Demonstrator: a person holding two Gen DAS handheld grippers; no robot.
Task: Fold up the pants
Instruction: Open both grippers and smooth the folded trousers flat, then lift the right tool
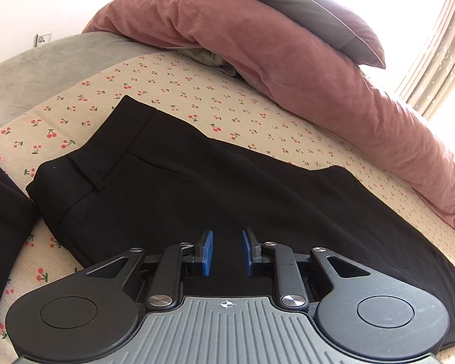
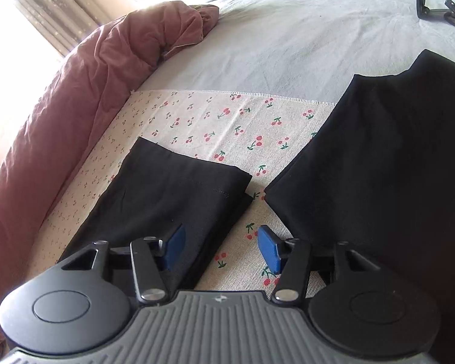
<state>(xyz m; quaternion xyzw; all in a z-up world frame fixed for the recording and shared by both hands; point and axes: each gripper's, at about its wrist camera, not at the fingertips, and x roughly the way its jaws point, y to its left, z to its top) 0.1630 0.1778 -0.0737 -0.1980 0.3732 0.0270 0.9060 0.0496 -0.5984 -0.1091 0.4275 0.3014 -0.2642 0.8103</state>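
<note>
Where the cherry-print sheet (image 1: 227, 103) covers the bed, black pants (image 1: 197, 188) lie flat across it, waistband toward ten o'clock in the left wrist view and the legs running off toward four o'clock. The left gripper (image 1: 227, 253) hovers over the pants at six o'clock, its blue pads a narrow gap apart with nothing pinched between them; whether the tips touch the cloth cannot be told. In the right wrist view the leg end (image 2: 173, 188) lies at centre, its hem toward one o'clock. The right gripper (image 2: 223, 248) stands about half open at six o'clock, one pad over the leg's edge and the other over bare sheet, gripping nothing. A second black garment (image 2: 388, 163) lies at three o'clock, just apart from the hem. A pink duvet (image 2: 75, 97) is bunched along nine to eleven o'clock, and a pale blue bedsheet (image 2: 288, 39) lies beyond at twelve.
</note>
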